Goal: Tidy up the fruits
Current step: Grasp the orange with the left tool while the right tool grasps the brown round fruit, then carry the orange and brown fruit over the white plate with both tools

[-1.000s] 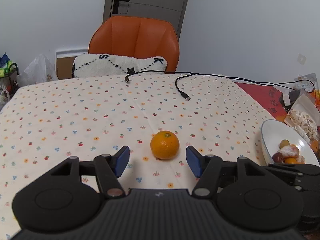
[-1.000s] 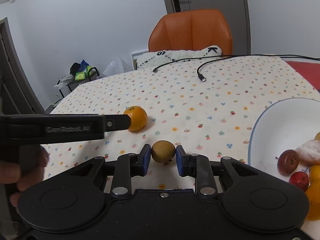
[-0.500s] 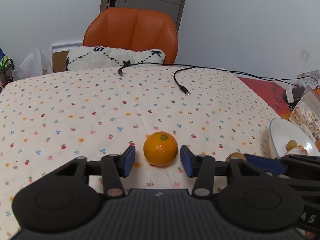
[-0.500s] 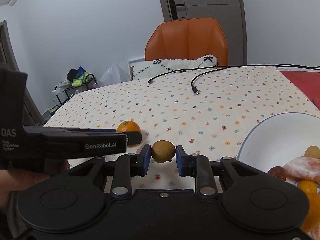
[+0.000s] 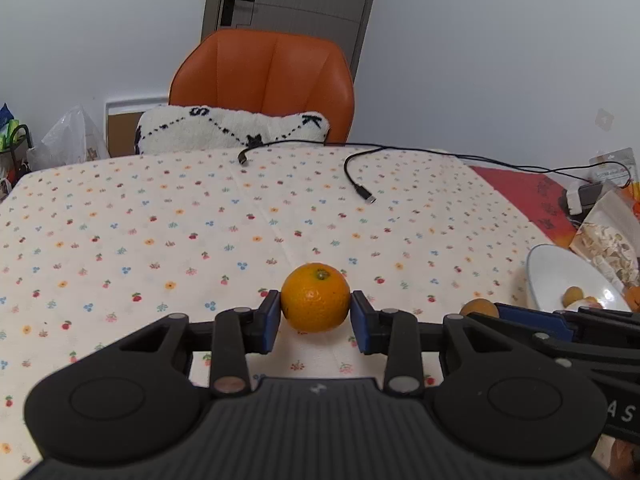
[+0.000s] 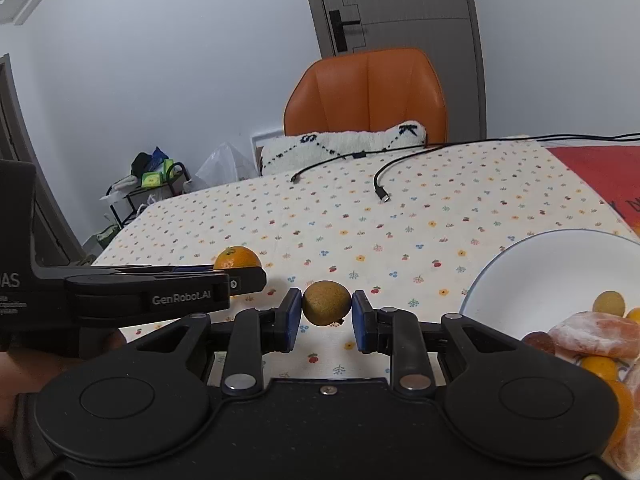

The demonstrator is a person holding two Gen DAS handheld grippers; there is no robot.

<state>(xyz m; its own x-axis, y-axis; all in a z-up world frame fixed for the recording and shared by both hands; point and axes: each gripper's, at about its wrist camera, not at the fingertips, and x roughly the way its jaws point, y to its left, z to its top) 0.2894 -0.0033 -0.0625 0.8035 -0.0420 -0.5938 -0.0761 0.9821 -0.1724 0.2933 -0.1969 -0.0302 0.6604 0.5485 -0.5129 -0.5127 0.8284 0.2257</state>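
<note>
An orange (image 5: 315, 298) sits on the flowered tablecloth, and my left gripper (image 5: 315, 317) is shut on it, both blue pads touching its sides. In the right wrist view the same orange (image 6: 236, 258) peeks out behind the left gripper's fingers (image 6: 224, 282). My right gripper (image 6: 326, 314) is shut on a small brown-yellow fruit (image 6: 326, 303), held just above the cloth. That fruit (image 5: 480, 307) also shows at the right of the left wrist view. A white bowl (image 6: 520, 272) to the right holds a peeled tangerine, small red fruits and small yellow fruits.
Two black cables (image 5: 360, 188) lie across the far half of the table. An orange chair (image 5: 264, 80) with a white cushion stands behind it. A snack bag (image 5: 608, 240) and a red cloth (image 5: 524, 192) are at the right edge. A hand holds the left gripper.
The left gripper's fingers have closed from well apart onto the orange. The right gripper keeps its hold on the small brown fruit and has shifted slightly.
</note>
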